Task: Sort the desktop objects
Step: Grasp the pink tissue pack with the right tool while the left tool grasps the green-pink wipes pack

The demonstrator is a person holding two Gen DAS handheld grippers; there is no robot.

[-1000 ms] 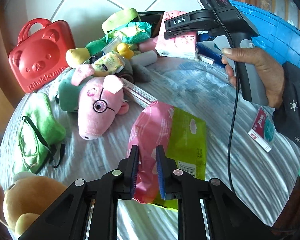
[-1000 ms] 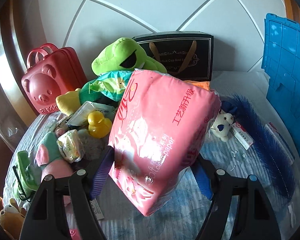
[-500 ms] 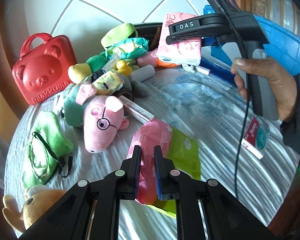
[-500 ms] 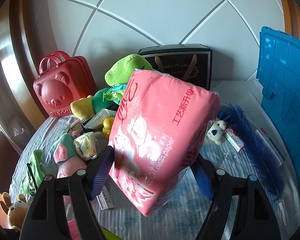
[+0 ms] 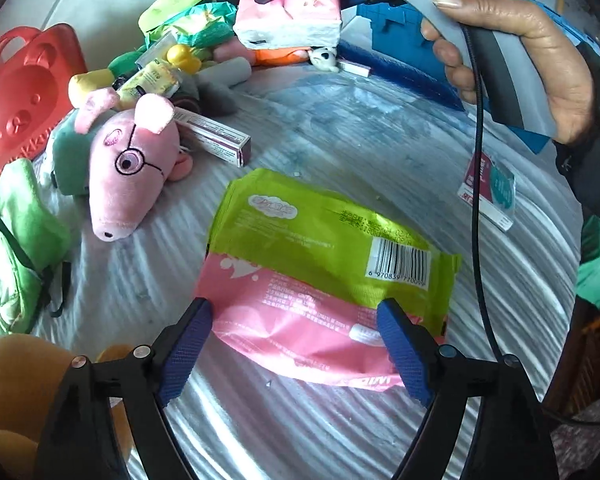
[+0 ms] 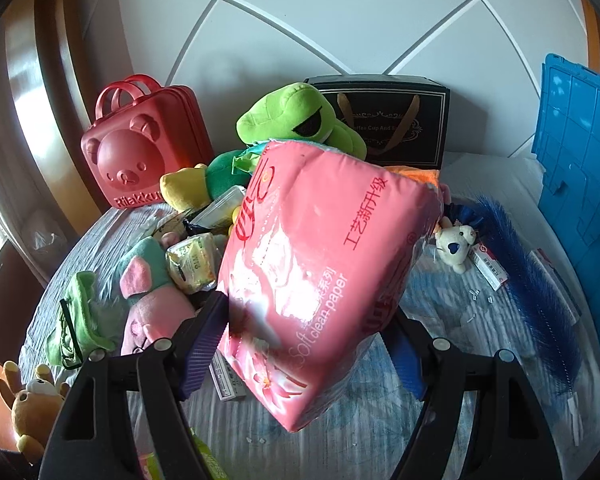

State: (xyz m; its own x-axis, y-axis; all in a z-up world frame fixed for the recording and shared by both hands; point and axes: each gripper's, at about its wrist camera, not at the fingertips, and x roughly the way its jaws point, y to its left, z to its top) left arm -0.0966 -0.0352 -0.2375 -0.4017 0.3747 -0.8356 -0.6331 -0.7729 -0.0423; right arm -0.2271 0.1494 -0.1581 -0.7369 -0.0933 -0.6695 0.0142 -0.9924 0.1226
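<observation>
My left gripper (image 5: 296, 344) is open wide, its blue pads on either side of a pink and green wipes pack (image 5: 324, 272) that lies flat on the table. My right gripper (image 6: 308, 344) is shut on a pink tissue paper pack (image 6: 320, 272) and holds it above the table; the same pack shows at the top of the left wrist view (image 5: 288, 4). A pink pig plush (image 5: 132, 168) lies left of the wipes pack.
A red bear case (image 6: 140, 148), a green frog plush (image 6: 296, 116), a black gift bag (image 6: 392, 120), a blue crate (image 6: 580, 184), a blue feather (image 6: 528, 280), a green pouch (image 5: 16, 248), a brown bear plush (image 5: 20, 392) and a purple box (image 5: 216, 140) crowd the table.
My left gripper has opened from nearly shut to wide and moved closer to the wipes pack, which has turned. The right gripper has lifted the tissue pack higher.
</observation>
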